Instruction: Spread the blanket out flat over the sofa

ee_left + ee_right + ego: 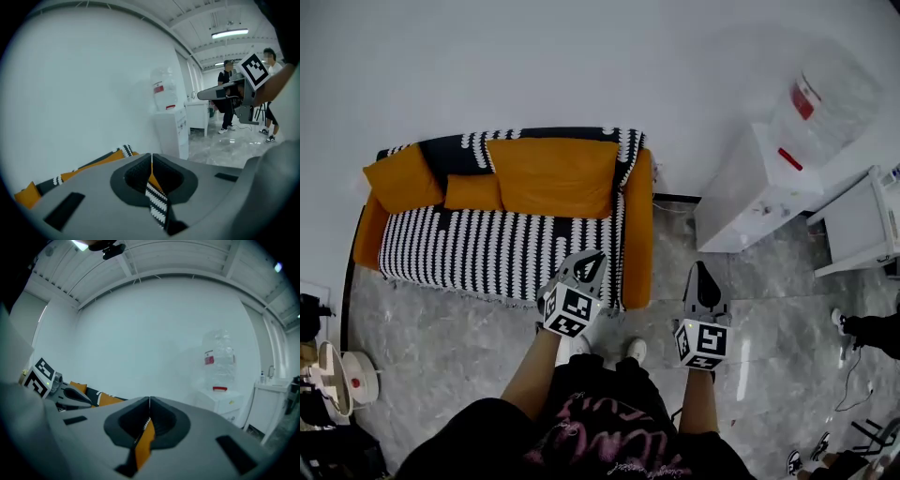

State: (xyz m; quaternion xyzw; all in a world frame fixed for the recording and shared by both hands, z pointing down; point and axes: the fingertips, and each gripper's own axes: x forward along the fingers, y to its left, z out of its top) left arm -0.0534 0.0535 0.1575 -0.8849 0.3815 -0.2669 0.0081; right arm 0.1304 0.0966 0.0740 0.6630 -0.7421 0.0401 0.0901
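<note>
- The blanket (pixel 487 248), black with white stripes, lies over the seat of the orange sofa (pixel 637 234). It also runs up over the backrest, and its front edge hangs just past the seat front.
- Three orange cushions lean on the backrest on top of the blanket: a small one (pixel 401 178) at the left end, a low one (pixel 473 192) beside it, and a large one (pixel 553 176) to the right.
- The left gripper (pixel 589 258) is raised in front of the sofa's right front corner. Its jaws are closed together, and a strip of blanket stripes shows through the gap beneath them in the left gripper view.
- The right gripper (pixel 701 272) is held up over the grey floor (pixel 441 337), just right of the sofa's arm. Its jaws are closed together too, with orange showing through the gap in the right gripper view.
- A white water dispenser (pixel 750 192) stands against the wall, right of the sofa.
</note>
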